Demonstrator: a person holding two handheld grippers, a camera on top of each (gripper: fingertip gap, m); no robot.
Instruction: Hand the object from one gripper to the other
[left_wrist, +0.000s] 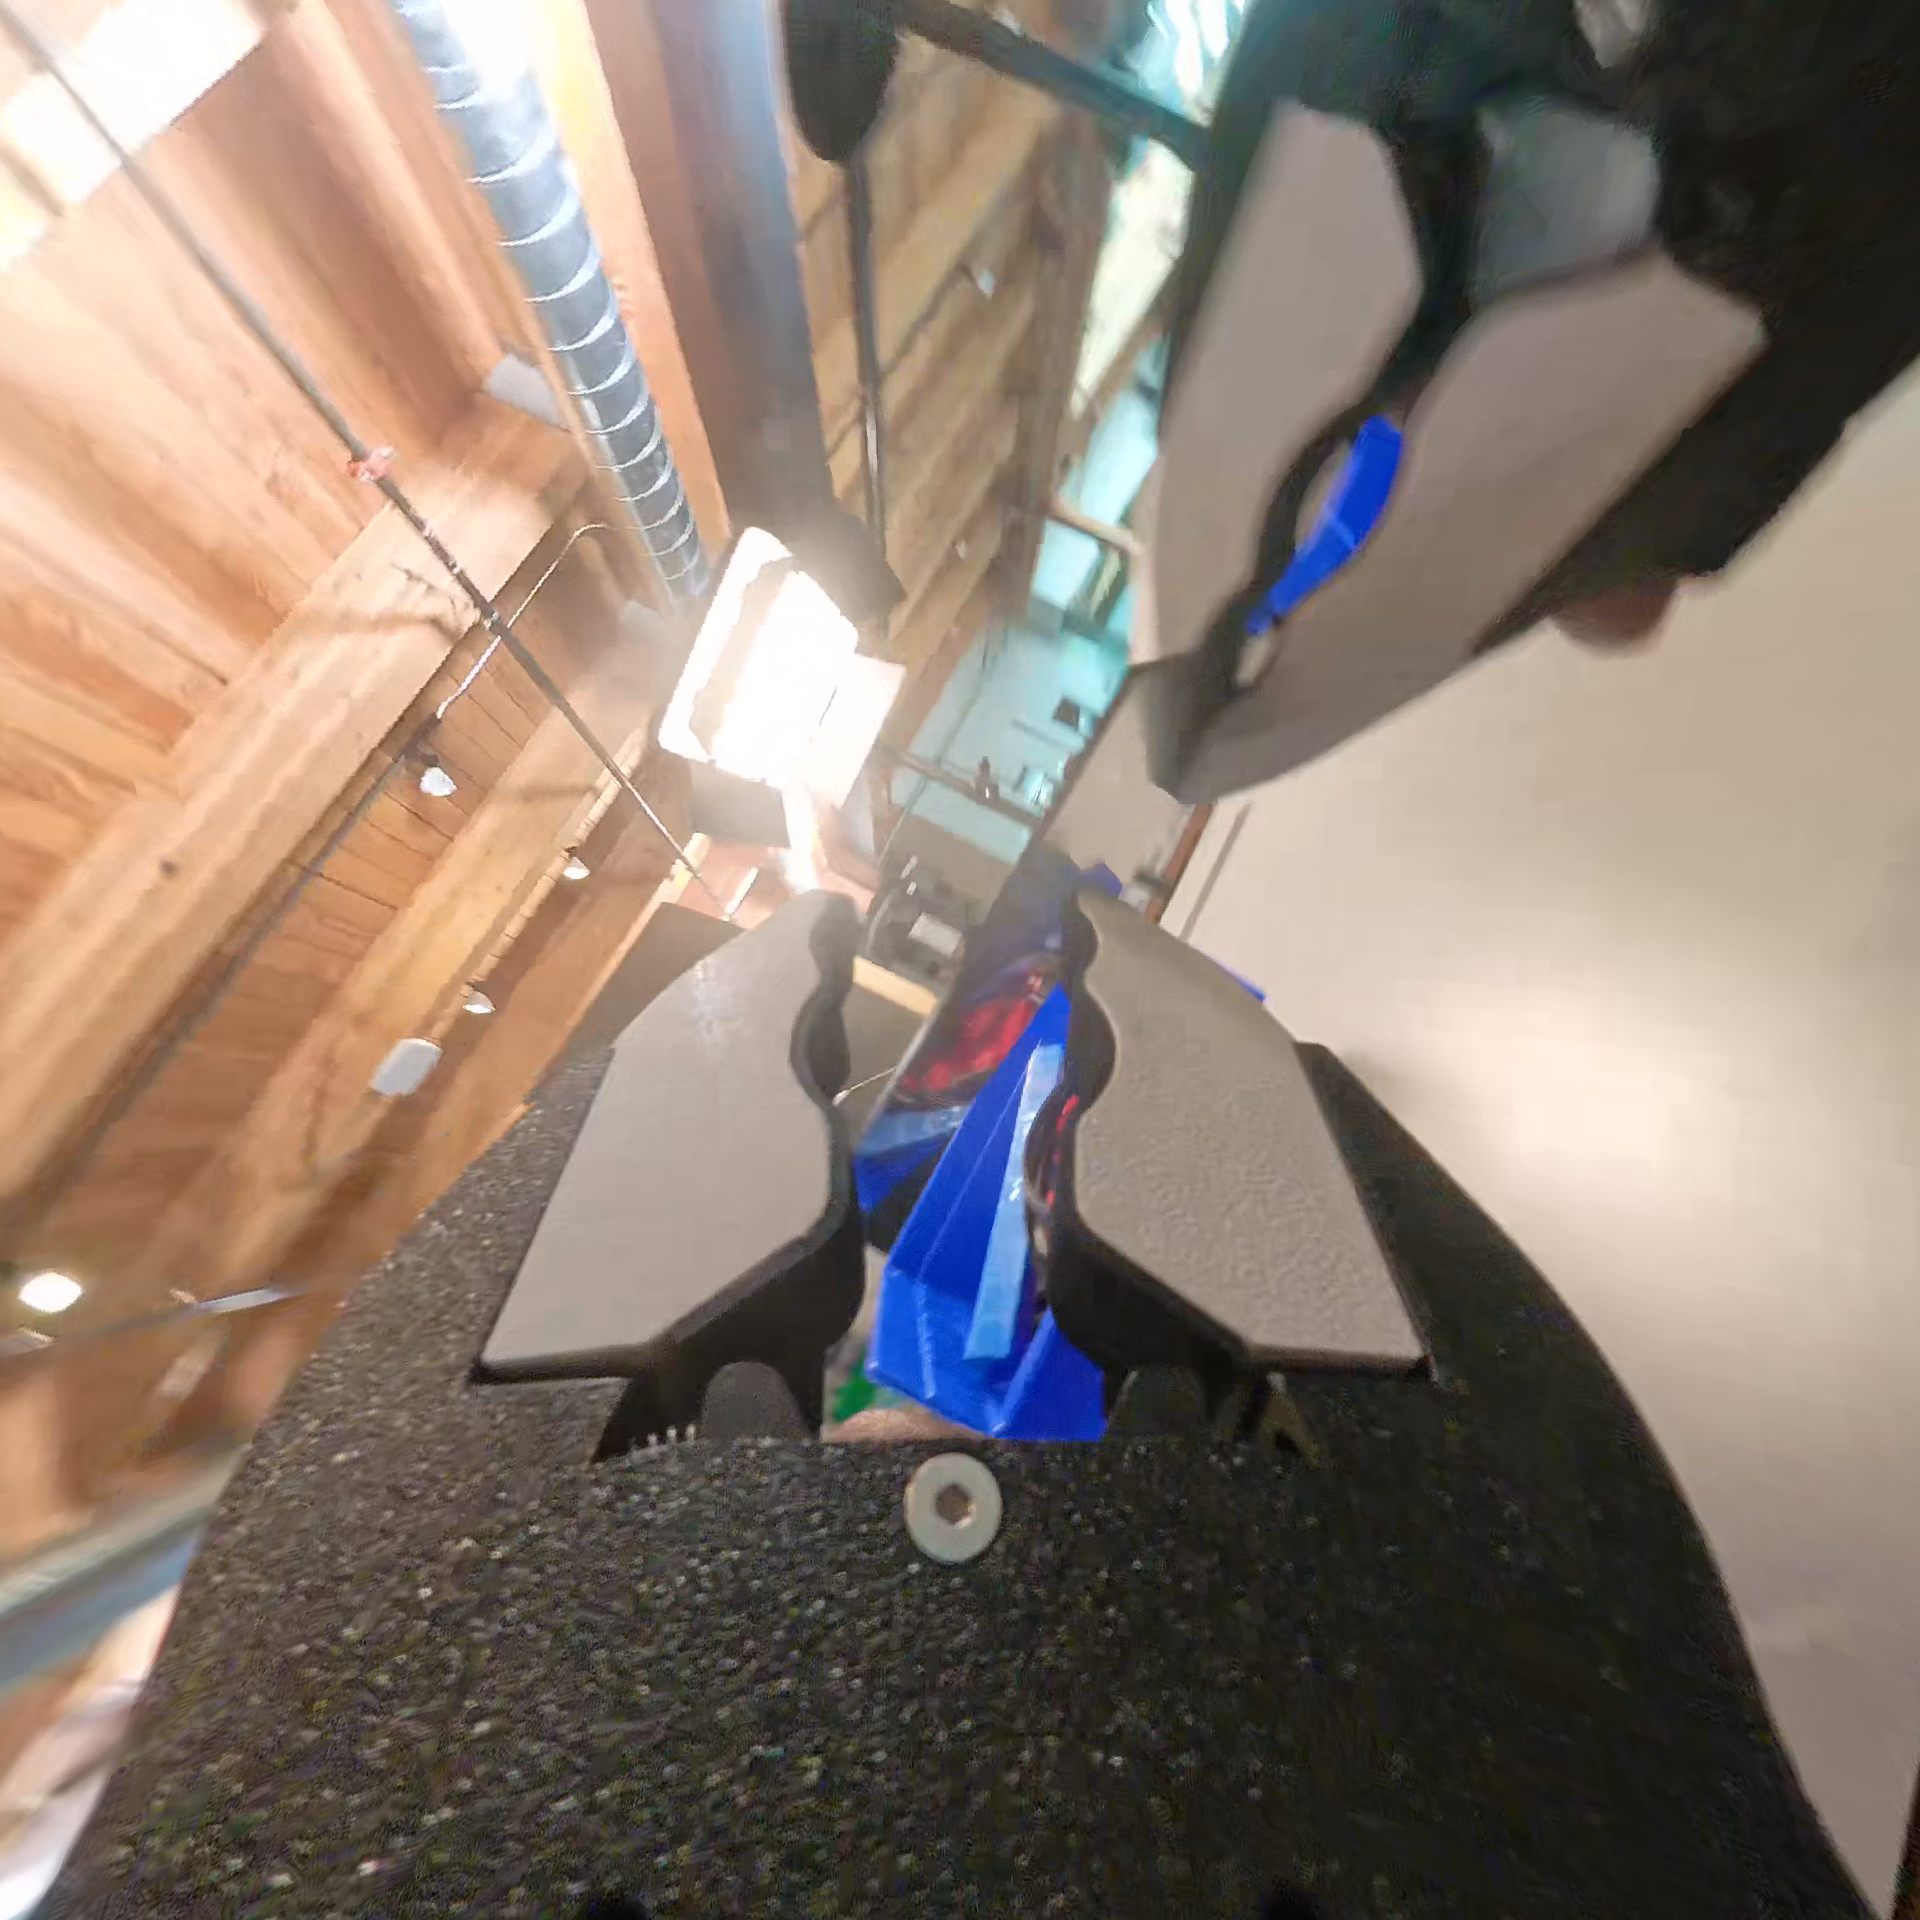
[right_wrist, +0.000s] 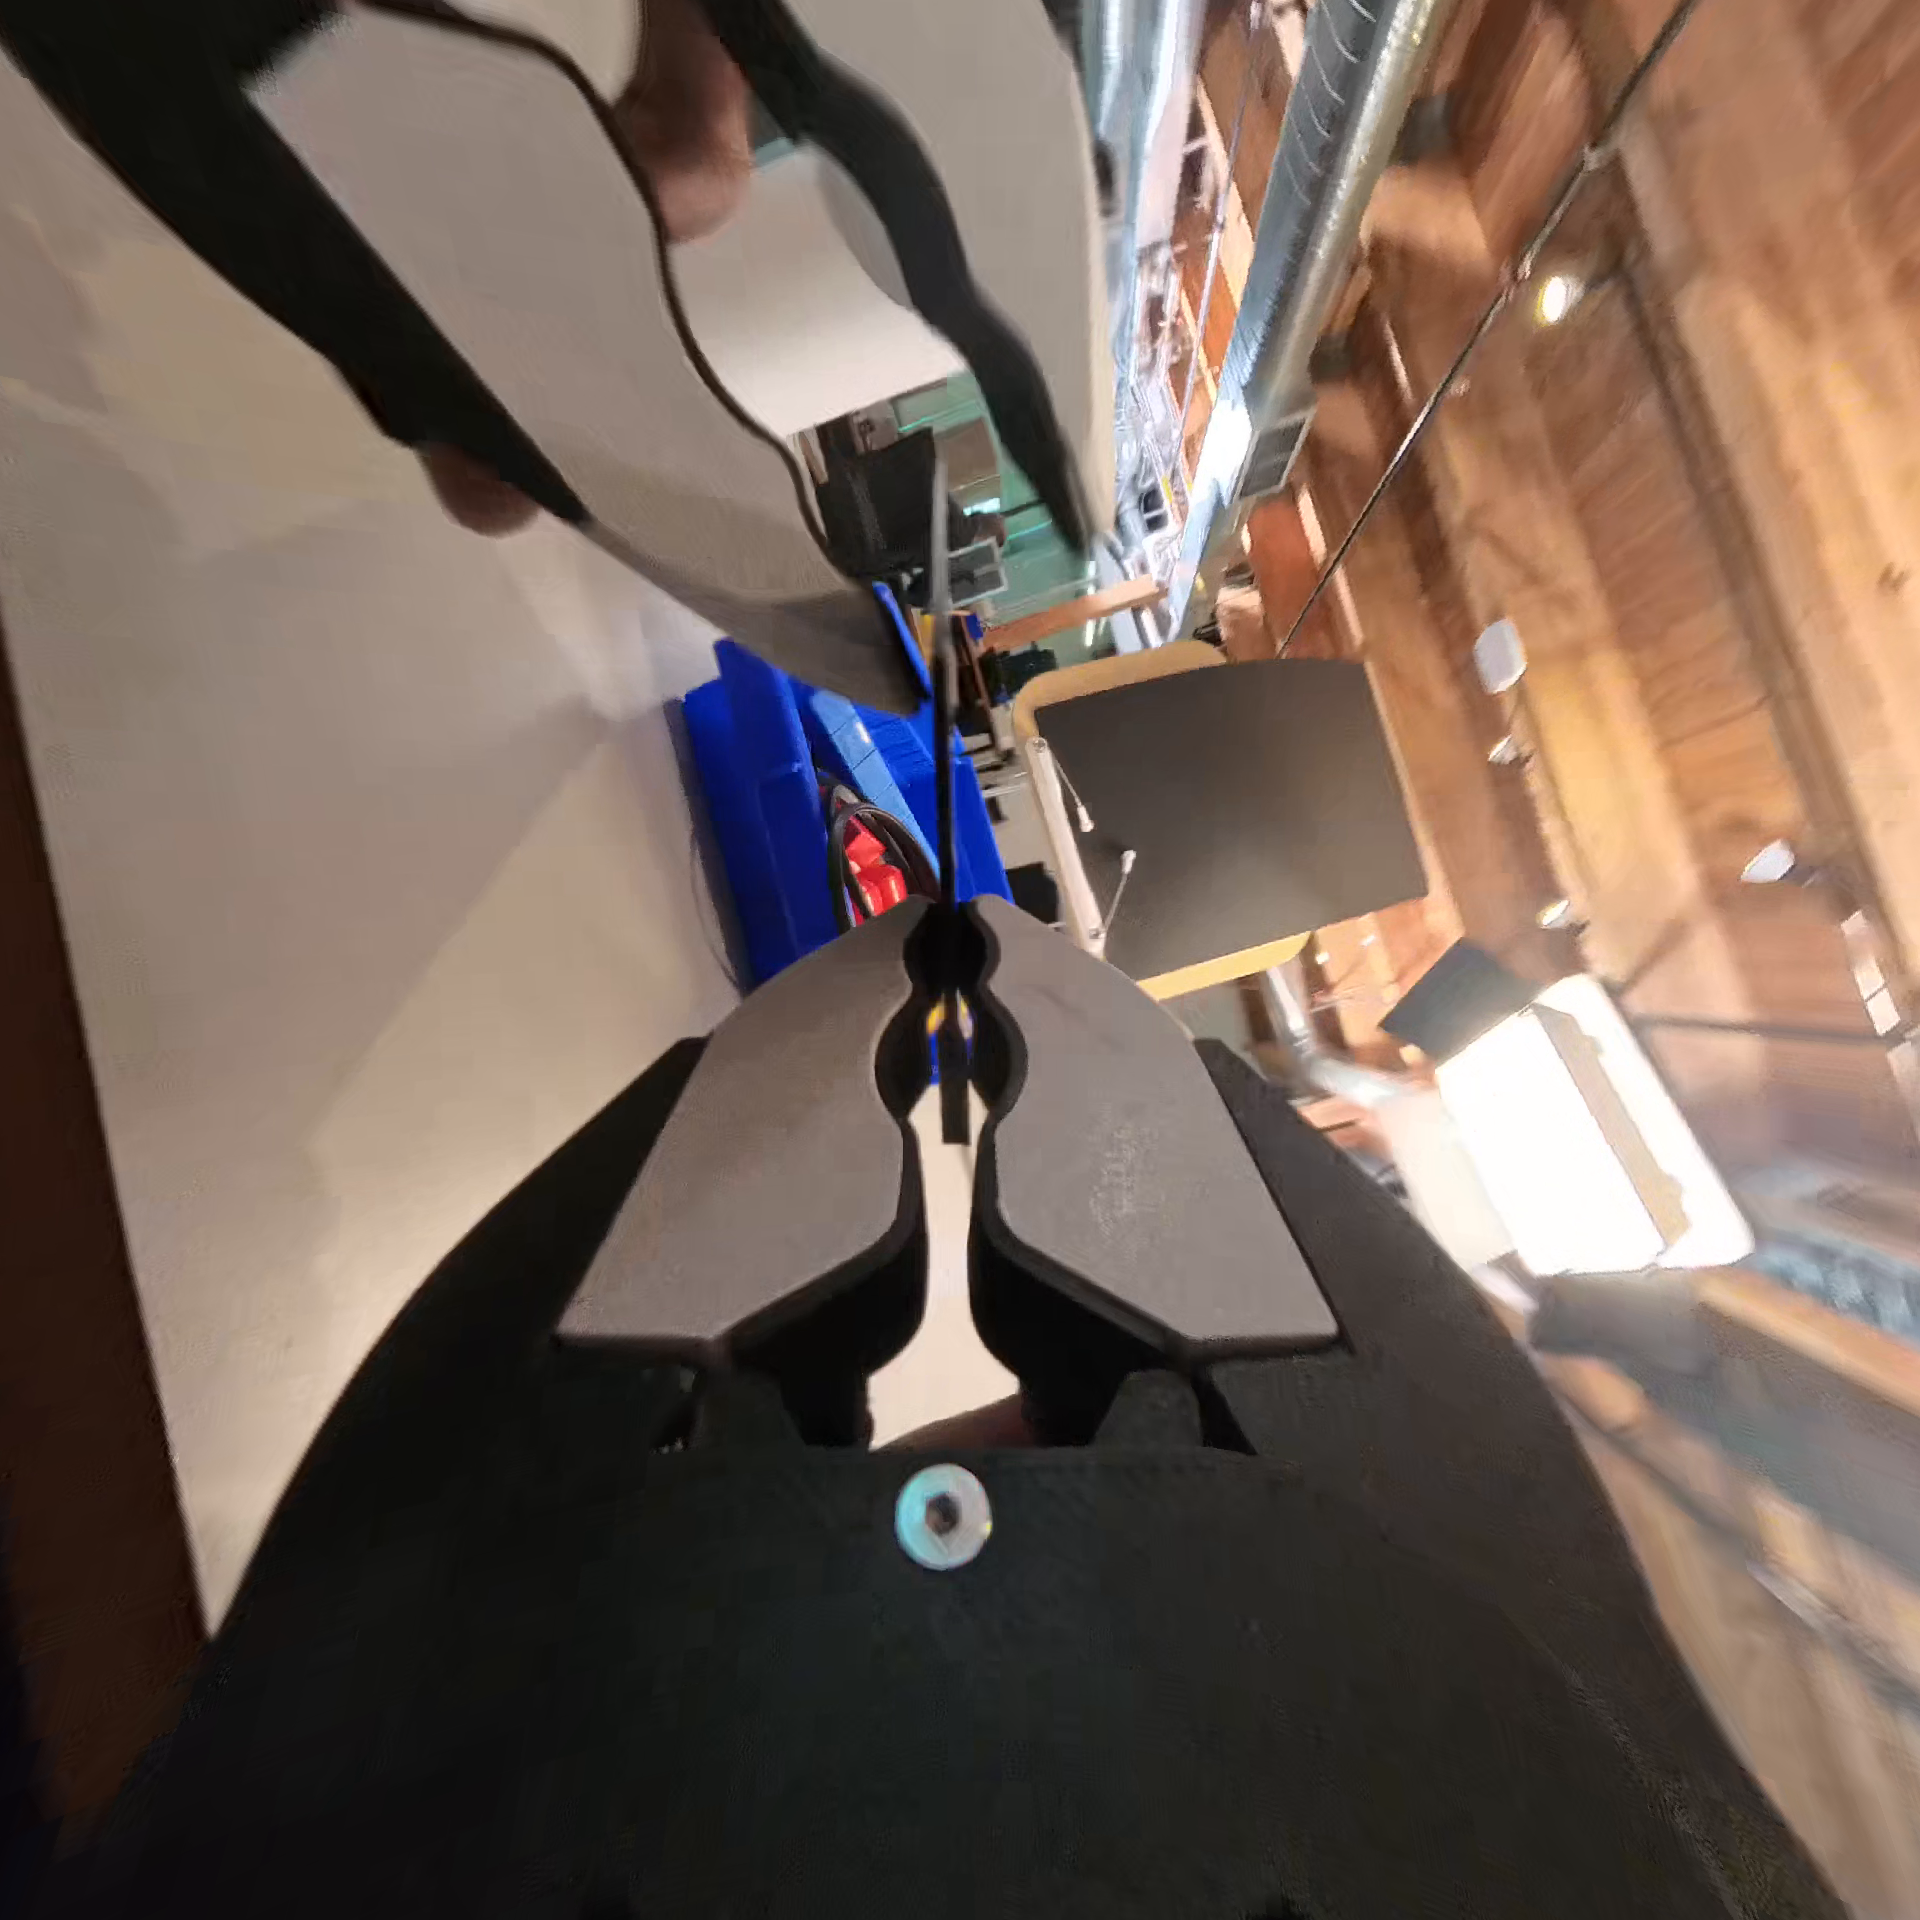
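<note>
Black strip (right_wrist: 943, 727), thin and long, is pinched in my right gripper (right_wrist: 951, 914) at lower centre of the right wrist view. Its squared end pokes back between the 2 fingers and the rest runs straight up the frame.

Biggest thing: a white surface (right_wrist: 364, 831) fills the left of that view, and wooden planking (left_wrist: 260, 623) fills the left of the left wrist view. My left gripper (right_wrist: 987, 603) is blurred at upper left of the right wrist view with its 2 fingers spread wide. The strip's far tip sits in the gap between them; I can't tell if it touches either.

In the left wrist view, the left gripper (left_wrist: 956, 914) shows the same gap at centre, holding nothing. The right gripper (left_wrist: 1216, 707) is at upper right, fingers nearly together.

A black panel (right_wrist: 1226, 810) is right of centre, and a blue bin (right_wrist: 748, 810) with red parts (right_wrist: 873, 873) is behind the strip.
</note>
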